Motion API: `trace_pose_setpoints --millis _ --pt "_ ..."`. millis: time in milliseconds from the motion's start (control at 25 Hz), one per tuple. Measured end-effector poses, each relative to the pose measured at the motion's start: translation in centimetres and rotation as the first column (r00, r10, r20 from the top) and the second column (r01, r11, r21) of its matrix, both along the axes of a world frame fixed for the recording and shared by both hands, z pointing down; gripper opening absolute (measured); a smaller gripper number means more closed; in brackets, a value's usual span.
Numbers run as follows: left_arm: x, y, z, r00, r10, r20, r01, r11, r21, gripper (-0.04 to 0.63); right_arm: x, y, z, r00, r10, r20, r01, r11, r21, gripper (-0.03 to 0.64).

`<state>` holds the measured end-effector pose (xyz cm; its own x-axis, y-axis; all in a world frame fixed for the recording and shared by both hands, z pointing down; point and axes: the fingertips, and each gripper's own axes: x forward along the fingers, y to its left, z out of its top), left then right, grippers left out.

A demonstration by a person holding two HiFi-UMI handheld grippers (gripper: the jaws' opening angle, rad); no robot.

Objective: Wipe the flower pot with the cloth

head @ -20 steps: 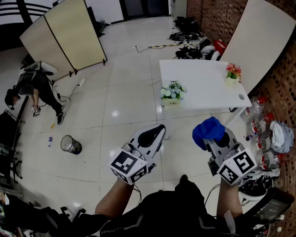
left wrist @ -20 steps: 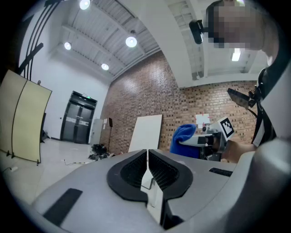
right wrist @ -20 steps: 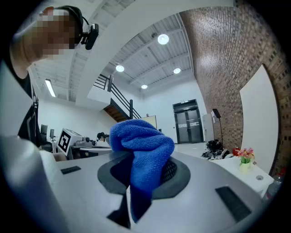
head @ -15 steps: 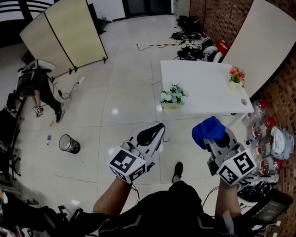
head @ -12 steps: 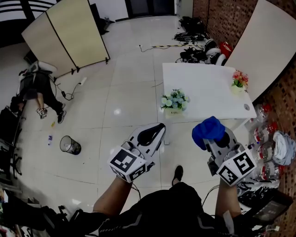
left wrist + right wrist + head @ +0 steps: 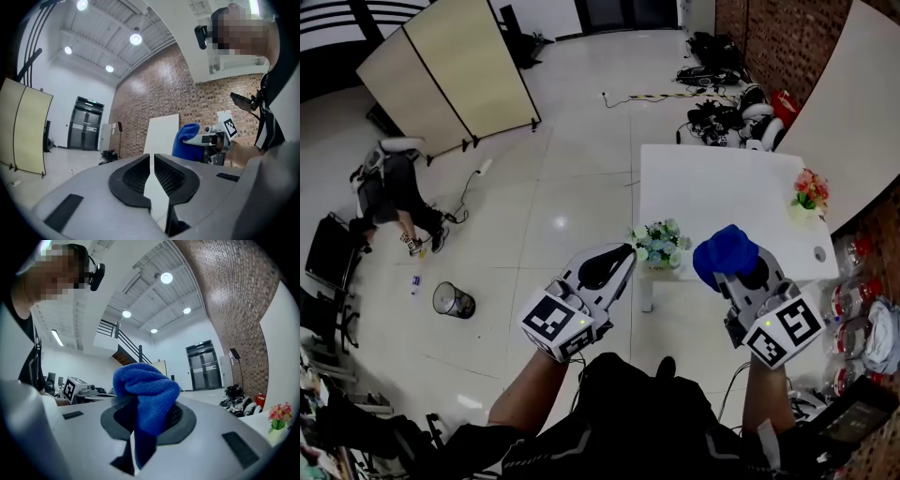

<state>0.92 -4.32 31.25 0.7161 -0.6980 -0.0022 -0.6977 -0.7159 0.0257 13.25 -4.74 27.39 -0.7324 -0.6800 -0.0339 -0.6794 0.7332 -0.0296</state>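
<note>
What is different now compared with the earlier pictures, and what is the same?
The person has walked toward the table: it and the white-flower pot now sit closer in the head view. Nothing was taken or released. The right gripper still clamps the cloth; the left gripper stays shut and empty.

The left gripper is held level, its two dark jaws drawn together to a thin slit with nothing between them. Past it on the right, the right gripper carries a bunched blue cloth at its tip. Behind stand a brick wall, a leaning white panel, dark double doors and a beige folding screen.
</note>
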Motion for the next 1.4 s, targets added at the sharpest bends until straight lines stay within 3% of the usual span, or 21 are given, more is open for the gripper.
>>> trace_pose_setpoints --millis 200,320,400,480,720,880,1040,1400 --pt "-1.0 -4.5 -0.3 0.999 0.048 -0.005 -0.048 0.999 0.01 0.056 -1.3 -4.7 0.2 1.0 0.019 0.006 -0.019 1.0 -0.019 0.071" --pt "-1.8 -6.7 0.2 0.992 0.129 0.001 -0.129 0.991 0.03 0.108 -2.0 -7.2 0.4 0.997 0.08 0.006 -0.079 0.997 -0.023 0.071" --pt "-2.2 -7.8 1.0 0.977 0.213 0.01 -0.213 0.977 0.019 0.203 -2.7 -8.2 0.6 0.992 0.129 0.011 -0.129 0.991 -0.035 0.071" --pt "-2.6 -9.0 2.1 0.957 0.29 0.023 -0.291 0.957 0.015 0.359 -3.6 -9.1 0.7 0.987 0.158 -0.001 -0.158 0.987 -0.04 0.071" --pt "-1.8 -11.8 9.0 0.894 0.44 0.083 -0.44 0.898 -0.027 0.594 -4.4 -10.6 3.1 0.977 0.211 -0.011 -0.211 0.974 -0.084 0.071" --pt "-0.5 -12.6 15.2 0.875 0.469 0.117 -0.463 0.883 -0.079 0.595 -3.4 -11.6 5.2 0.977 0.211 -0.023 -0.212 0.972 -0.106 0.071" --pt "-0.2 -12.8 21.8 0.887 0.453 0.091 -0.438 0.887 -0.144 0.595 -2.2 -12.4 7.9 0.976 0.21 -0.05 -0.215 0.972 -0.1 0.071" --pt "-0.3 -14.5 30.8 0.899 0.428 0.095 -0.42 0.903 -0.091 0.595 -0.8 -13.4 14.4 0.974 0.2 -0.104 -0.209 0.974 -0.083 0.071"
